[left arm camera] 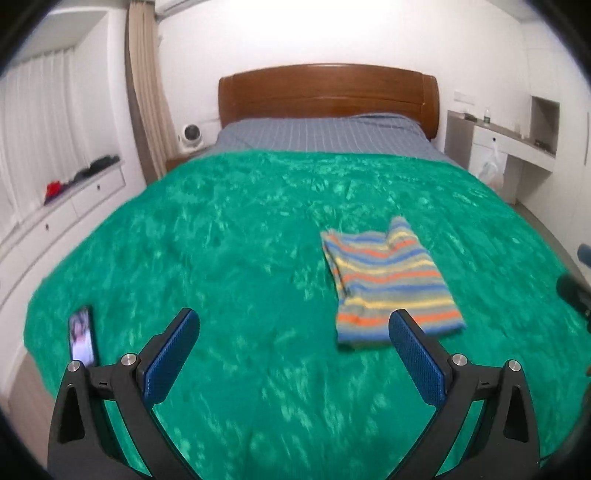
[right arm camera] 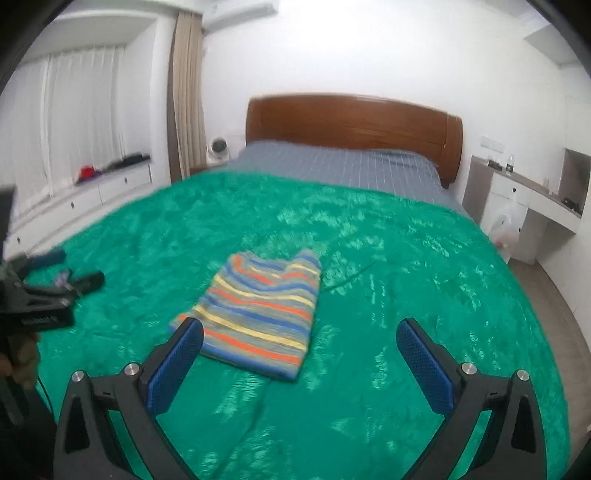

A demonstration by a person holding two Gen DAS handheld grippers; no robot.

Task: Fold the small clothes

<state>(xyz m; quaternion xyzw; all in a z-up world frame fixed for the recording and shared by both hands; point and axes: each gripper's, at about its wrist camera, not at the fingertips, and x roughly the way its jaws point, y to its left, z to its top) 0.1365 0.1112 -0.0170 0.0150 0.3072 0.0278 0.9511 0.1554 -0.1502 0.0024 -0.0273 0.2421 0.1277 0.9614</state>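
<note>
Striped shirt [left arm camera: 391, 280] is seen folded on the green blanket [left arm camera: 221, 240] of the bed, long axis running away, ahead between both tongs: left tongs [left arm camera: 293, 363] and right tongs [right arm camera: 299, 369] are spread wide, empty.

Bright, even daylight from the white sheer curtains [left arm camera: 40, 129] at left, washing the white walls [left arm camera: 332, 33] nearly out. Soft sheen scattered over the green plush blanket [left arm camera: 240, 240]. Motion blur throughout, strongest on the folded striped knit garment [right arm camera: 262, 314]. Heavy fisheye bending, dark vignette at corners.
</note>
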